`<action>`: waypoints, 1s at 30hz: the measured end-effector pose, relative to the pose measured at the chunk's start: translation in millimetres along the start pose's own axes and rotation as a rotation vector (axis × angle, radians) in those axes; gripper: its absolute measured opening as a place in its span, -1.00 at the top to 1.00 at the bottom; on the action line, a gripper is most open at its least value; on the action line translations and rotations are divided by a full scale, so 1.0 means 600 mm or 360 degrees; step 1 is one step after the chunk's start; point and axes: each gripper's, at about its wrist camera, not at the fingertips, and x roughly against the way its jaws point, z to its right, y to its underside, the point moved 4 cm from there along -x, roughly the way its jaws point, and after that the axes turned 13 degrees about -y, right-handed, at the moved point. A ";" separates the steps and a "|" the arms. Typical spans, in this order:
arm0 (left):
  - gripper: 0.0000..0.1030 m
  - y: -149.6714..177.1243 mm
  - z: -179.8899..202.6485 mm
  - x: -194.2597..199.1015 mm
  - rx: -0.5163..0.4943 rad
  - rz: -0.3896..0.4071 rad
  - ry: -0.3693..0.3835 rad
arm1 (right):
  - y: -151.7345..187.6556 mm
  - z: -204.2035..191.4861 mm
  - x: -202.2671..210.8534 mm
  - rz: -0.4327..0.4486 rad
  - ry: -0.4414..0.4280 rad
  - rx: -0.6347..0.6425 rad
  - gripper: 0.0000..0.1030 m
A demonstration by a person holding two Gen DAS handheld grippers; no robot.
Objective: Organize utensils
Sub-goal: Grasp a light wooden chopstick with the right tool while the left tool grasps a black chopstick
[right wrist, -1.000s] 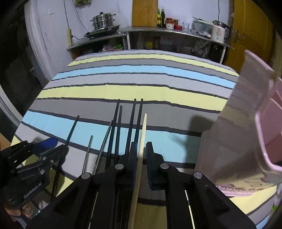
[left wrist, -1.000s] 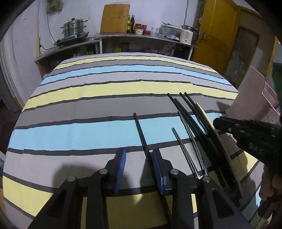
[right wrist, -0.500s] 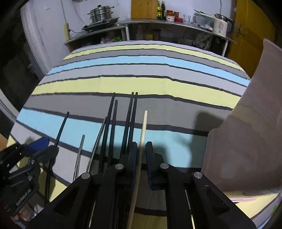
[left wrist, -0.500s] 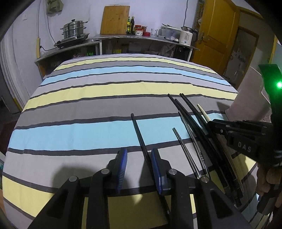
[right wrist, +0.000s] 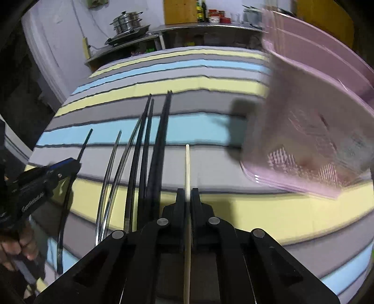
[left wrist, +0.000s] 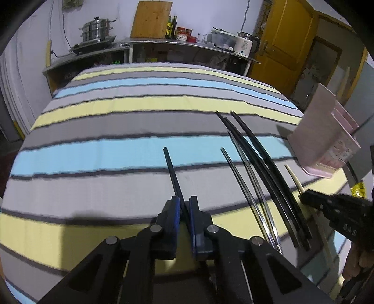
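Observation:
My left gripper [left wrist: 184, 205] is shut on a black chopstick [left wrist: 172, 170] that points away over the striped cloth. My right gripper [right wrist: 187, 195] is shut on a pale wooden chopstick [right wrist: 187, 163], lifted clear of the others. Several black chopsticks [left wrist: 261, 159] and two metal chopsticks [left wrist: 245, 187] lie side by side on the cloth between the grippers; they also show in the right wrist view [right wrist: 149, 145]. A pink utensil holder [right wrist: 311, 131] stands right of the wooden chopstick; it also shows in the left wrist view [left wrist: 325, 140].
The table carries a blue, yellow and grey striped cloth [left wrist: 116, 149]. Behind it is a counter with a steel pot [left wrist: 97, 29], a cutting board [left wrist: 150, 19], bottles and a kettle [left wrist: 244, 44]. A yellow door [left wrist: 282, 42] is at the back right.
My left gripper closed on the black chopstick. My right gripper lifted the wooden chopstick out of the row and moved right, toward the pink holder.

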 end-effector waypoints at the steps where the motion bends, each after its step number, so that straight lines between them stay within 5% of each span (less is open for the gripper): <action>1: 0.86 0.007 0.000 0.004 0.0004 -0.0014 0.0028 | 0.012 0.003 0.009 -0.0001 0.0005 -0.0025 0.92; 9: 0.87 0.057 0.014 0.041 -0.0051 -0.0085 0.0159 | 0.072 0.015 0.053 -0.0012 -0.0048 -0.0128 0.91; 30: 0.83 0.016 0.050 0.016 -0.0211 -0.0111 -0.0044 | 0.023 0.011 0.016 -0.0064 0.0021 -0.0019 0.80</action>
